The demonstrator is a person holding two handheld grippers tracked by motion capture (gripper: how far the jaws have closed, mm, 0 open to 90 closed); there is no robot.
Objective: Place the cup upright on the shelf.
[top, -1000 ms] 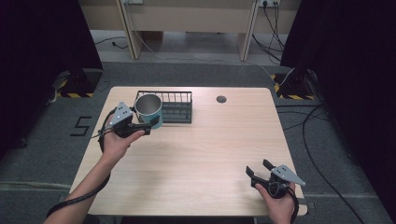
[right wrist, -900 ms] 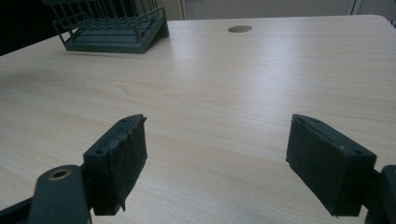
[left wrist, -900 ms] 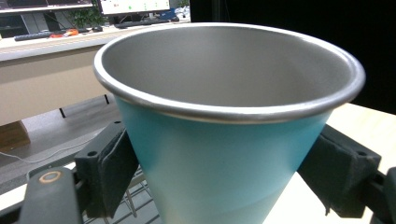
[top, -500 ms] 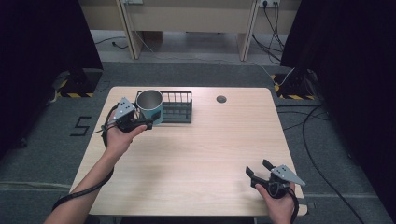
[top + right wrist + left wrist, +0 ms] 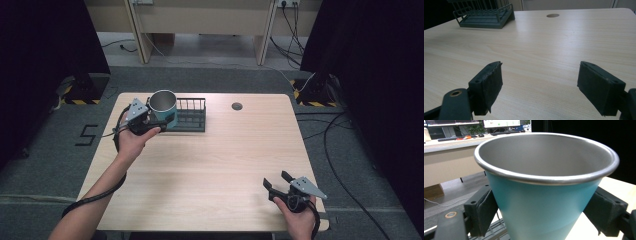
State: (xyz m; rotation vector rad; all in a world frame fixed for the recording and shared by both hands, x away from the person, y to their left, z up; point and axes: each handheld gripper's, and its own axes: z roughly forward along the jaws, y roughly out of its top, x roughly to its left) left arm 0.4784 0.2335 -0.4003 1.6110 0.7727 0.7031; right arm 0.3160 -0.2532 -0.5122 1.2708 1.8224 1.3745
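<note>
One teal cup (image 5: pixel 544 202) with a bare metal inside sits upright between the jaws of the left gripper (image 5: pixel 150 120), whose pads press its wall from both sides. Beyond those jaws, just behind the cup, stands the dark wire rack (image 5: pixel 192 116) on the table (image 5: pixel 210 165); what it holds cannot be told. The right gripper (image 5: pixel 544 85) hovers low, jaws spread wide, gripping nothing.

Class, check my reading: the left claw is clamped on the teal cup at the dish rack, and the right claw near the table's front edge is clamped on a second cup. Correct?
One slip. The right claw is open and holds nothing, as the right gripper view shows: bare table between its pads. The left claw does grip the teal cup at the dish rack.
</note>
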